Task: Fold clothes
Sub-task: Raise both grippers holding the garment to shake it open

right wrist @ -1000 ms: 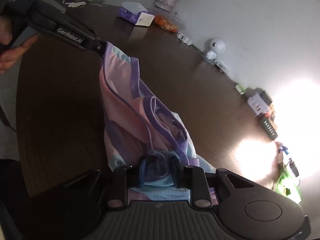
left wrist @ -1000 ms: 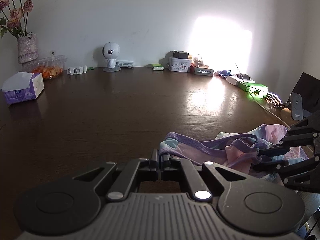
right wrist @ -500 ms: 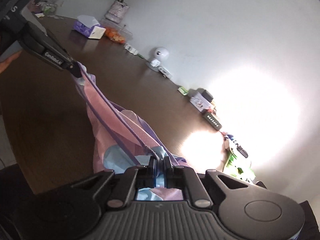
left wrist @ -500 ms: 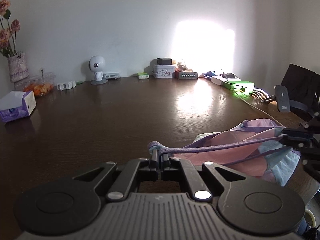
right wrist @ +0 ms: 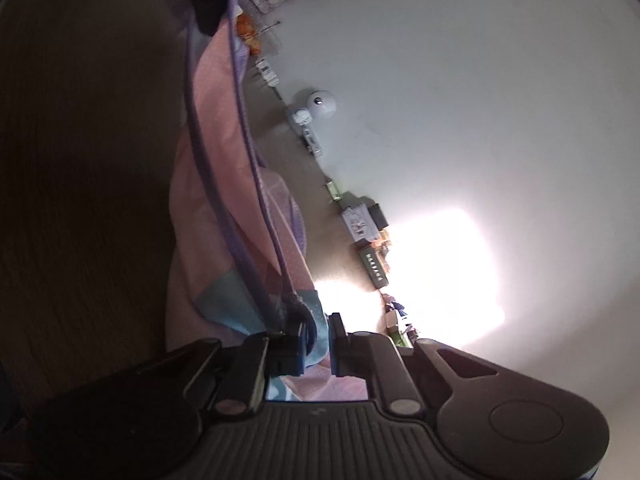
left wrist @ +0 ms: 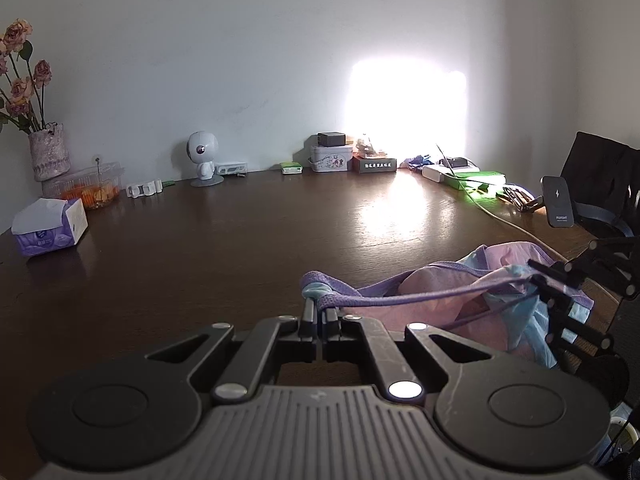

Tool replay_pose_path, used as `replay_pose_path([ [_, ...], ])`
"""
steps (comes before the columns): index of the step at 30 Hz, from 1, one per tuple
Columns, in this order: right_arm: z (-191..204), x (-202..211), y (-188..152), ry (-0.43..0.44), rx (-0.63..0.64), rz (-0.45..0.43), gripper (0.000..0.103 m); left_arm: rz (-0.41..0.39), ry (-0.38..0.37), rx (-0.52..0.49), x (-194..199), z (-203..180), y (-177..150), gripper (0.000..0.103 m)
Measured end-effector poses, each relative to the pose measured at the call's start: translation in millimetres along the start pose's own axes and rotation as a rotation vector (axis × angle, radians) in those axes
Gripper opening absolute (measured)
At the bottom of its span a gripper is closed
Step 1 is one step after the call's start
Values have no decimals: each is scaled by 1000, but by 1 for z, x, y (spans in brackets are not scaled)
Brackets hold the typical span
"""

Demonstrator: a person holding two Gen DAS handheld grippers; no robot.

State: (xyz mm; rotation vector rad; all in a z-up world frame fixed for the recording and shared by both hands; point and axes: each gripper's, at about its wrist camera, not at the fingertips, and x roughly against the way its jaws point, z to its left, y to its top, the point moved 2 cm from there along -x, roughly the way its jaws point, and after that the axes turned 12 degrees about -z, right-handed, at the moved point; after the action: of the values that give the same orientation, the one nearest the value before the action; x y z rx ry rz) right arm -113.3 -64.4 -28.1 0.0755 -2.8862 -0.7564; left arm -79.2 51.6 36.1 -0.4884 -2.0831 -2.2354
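Note:
A pink, light-blue and purple sleeveless garment [left wrist: 436, 300] hangs stretched between my two grippers over the dark wooden table [left wrist: 240, 248]. My left gripper [left wrist: 321, 312] is shut on its purple-trimmed edge at the near left. At the right, my right gripper [left wrist: 538, 280] holds the other end. In the right wrist view the garment [right wrist: 212, 128] runs from my right gripper [right wrist: 318, 332] up to the left gripper [right wrist: 209, 26]. The right jaws are closing, with blue fabric and purple trim pinched between them. The view is rolled sideways.
Along the far wall stand a vase of dried roses [left wrist: 50, 152], a tissue box [left wrist: 48, 228], a white robot figure [left wrist: 203, 156] and tin boxes [left wrist: 331, 158]. A phone charger stand [left wrist: 558, 202], a cable [left wrist: 504, 220] and a dark chair [left wrist: 604, 176] are at the right.
The right gripper closed on the fabric, rolled over and sank; the garment went from bunched to stretched between the grippers. The left gripper shifted sideways with its hold kept.

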Motion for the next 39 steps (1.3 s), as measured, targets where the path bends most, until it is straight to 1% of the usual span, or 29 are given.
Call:
replay_pose_path([
  [1, -5, 5, 1, -27, -7, -12, 0, -5, -6, -1, 1, -1, 1, 2],
  [3, -22, 16, 4, -60, -56, -39, 0, -24, -21, -17, 3, -6, 5, 2],
  [5, -42, 27, 7, -94, -104, -76, 0, -60, -30, -47, 5, -14, 13, 2],
  [8, -69, 33, 7, -119, -198, -95, 0, -118, -30, -89, 8, -23, 26, 2],
  [9, -76, 33, 5, -128, -222, -100, 1, -139, -21, -113, 5, -26, 33, 2],
  [10, -82, 32, 3, -136, -246, -105, 1, -142, -18, -129, -3, -27, 38, 2],
  [11, -88, 25, -1, -122, -261, -85, 1, -144, -16, -145, -10, -29, 43, 2],
  [12, -92, 16, -2, -82, -287, -55, 1, -146, -13, -161, -18, -30, 48, 2],
  [13, -98, 2, -3, -38, -316, -34, 1, -135, -17, -173, -31, -28, 52, 2],
  [14, -103, -12, -5, 6, -345, -13, 1, -107, -34, -188, -53, -24, 58, 2],
  [16, -116, -57, -7, 50, -351, 13, 0, -52, -60, -187, -103, -10, 75, 2],
  [18, -137, -118, -8, 66, -349, 28, 0, -19, -50, -213, -161, 4, 107, 2],
  [19, -150, -153, -2, 72, -339, 34, 0, -3, -44, -226, -191, 12, 124, 2],
  [20, -165, -186, 6, 69, -317, 32, 0, -5, -22, -241, -214, 17, 151, 2],
  [21, -185, -217, 17, 43, -293, 20, 0, -8, 0, -255, -238, 23, 180, 2],
  [23, -235, -264, 52, -55, -205, -25, 0, -69, 39, -259, -252, 39, 251, 2],
  [24, -267, -277, 72, -112, -179, -64, 0, -100, 59, -260, -259, 46, 287, 2],
  [25, -298, -283, 91, -158, -174, -94, 0, -125, 61, -257, -255, 51, 314, 2],
  [26, -329, -284, 109, -186, -191, -115, 0, -174, 77, -257, -242, 54, 344, 2],
  [27, -357, -278, 124, -209, -213, -149, 0, -222, 92, -258, -229, 58, 374, 2],
  [28, -383, -270, 139, -231, -235, -186, 0, -272, 105, -278, -212, 57, 396, 2],
  [30, -415, -251, 161, -291, -218, -243, 0, -349, 126, -301, -179, 53, 424, 2],
  [31, -424, -240, 169, -314, -209, -267, 0, -367, 121, -297, -164, 51, 431, 2],
  [33, -433, -221, 177, -316, -231, -291, 1, -390, 126, -312, -144, 49, 431, 2],
  [35, -427, -206, 175, -299, -251, -305, 1, -406, 138, -332, -127, 46, 424, 2],
  [38, -390, -189, 160, -262, -244, -302, 1, -356, 147, -360, -115, 42, 377, 2],
  [39, -372, -185, 152, -238, -250, -297, 1, -331, 152, -363, -113, 41, 351, 2],
])
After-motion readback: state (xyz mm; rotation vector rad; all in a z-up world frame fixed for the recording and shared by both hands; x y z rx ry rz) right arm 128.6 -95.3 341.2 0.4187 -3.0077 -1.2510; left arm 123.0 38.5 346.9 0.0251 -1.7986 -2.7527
